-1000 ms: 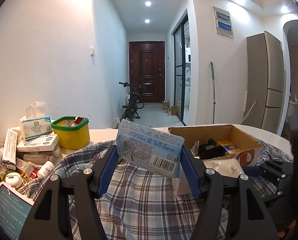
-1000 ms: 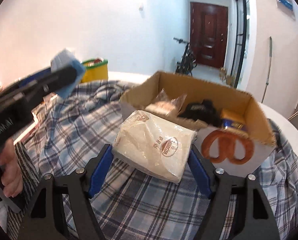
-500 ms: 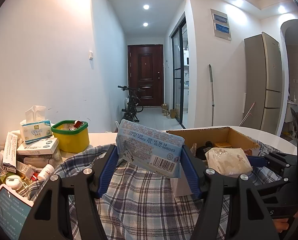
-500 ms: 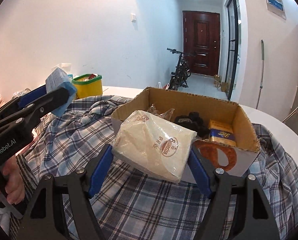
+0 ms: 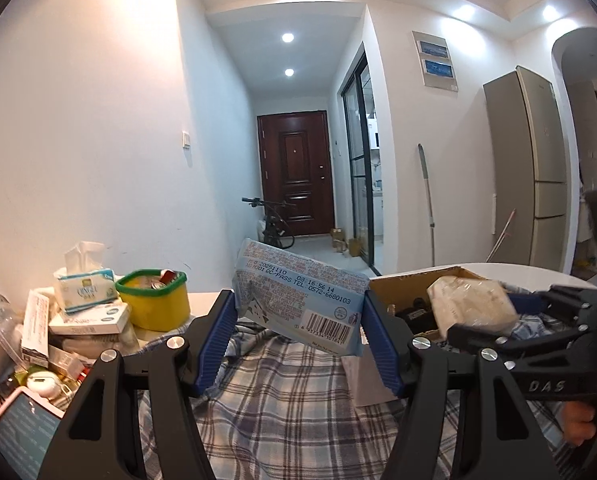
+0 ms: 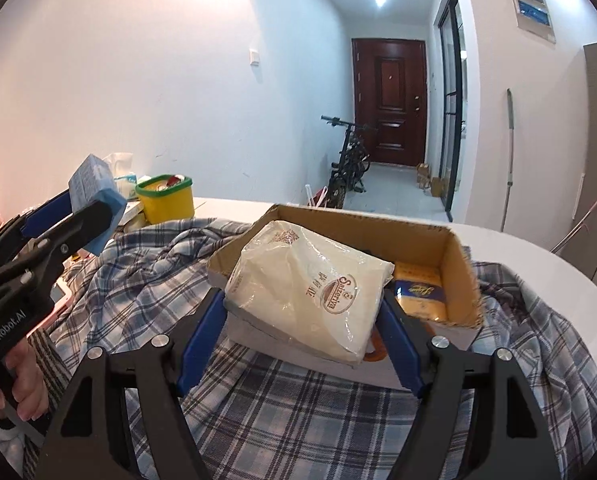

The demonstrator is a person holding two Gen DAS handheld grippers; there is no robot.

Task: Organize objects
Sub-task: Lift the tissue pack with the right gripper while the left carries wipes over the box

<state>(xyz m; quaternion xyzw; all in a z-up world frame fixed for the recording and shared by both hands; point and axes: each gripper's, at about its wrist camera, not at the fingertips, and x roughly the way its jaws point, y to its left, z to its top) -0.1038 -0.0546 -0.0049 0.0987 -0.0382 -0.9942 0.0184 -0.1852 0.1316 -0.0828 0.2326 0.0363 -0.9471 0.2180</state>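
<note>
Over the counter: both hands are holding packs clear of the plaid cloth [image 6: 282, 420] that is covering the white counter [image 6: 538, 264].
Left gripper [image 5: 298, 316]: its jaws are clenching a pale blue tissue pack [image 5: 298, 304] by its two ends, barcode side facing the camera, with the pack hanging above the cloth and just left of the box.
Right gripper [image 6: 302, 312]: its jaws are grasping a cream plastic-wrapped pack [image 6: 310, 284] printed with a brown round logo, held tilted at the near wall of the cardboard box [image 6: 454, 264].
What has just changed: the cream pack is sitting higher than a second ago and is now overlapping the box opening rather than lying low in front of its near wall; in the left view it has come up level with the box rim. The blue pack is keeping the same pose between its jaws.
Box contents: a yellow-and-blue packet [image 6: 418, 292] is lying inside at the right, and something dark is showing behind the cream pack; the rest is hidden.
Meaning for the task: the cream pack looks to be on its way into the box, with the lift about enough to clear the wall; the blue pack seems to be waiting its turn.
Left clutter: a yellow tub [image 5: 154, 300] with a green rim and a tissue box [image 5: 84, 286] are standing apart, untouched.
</note>
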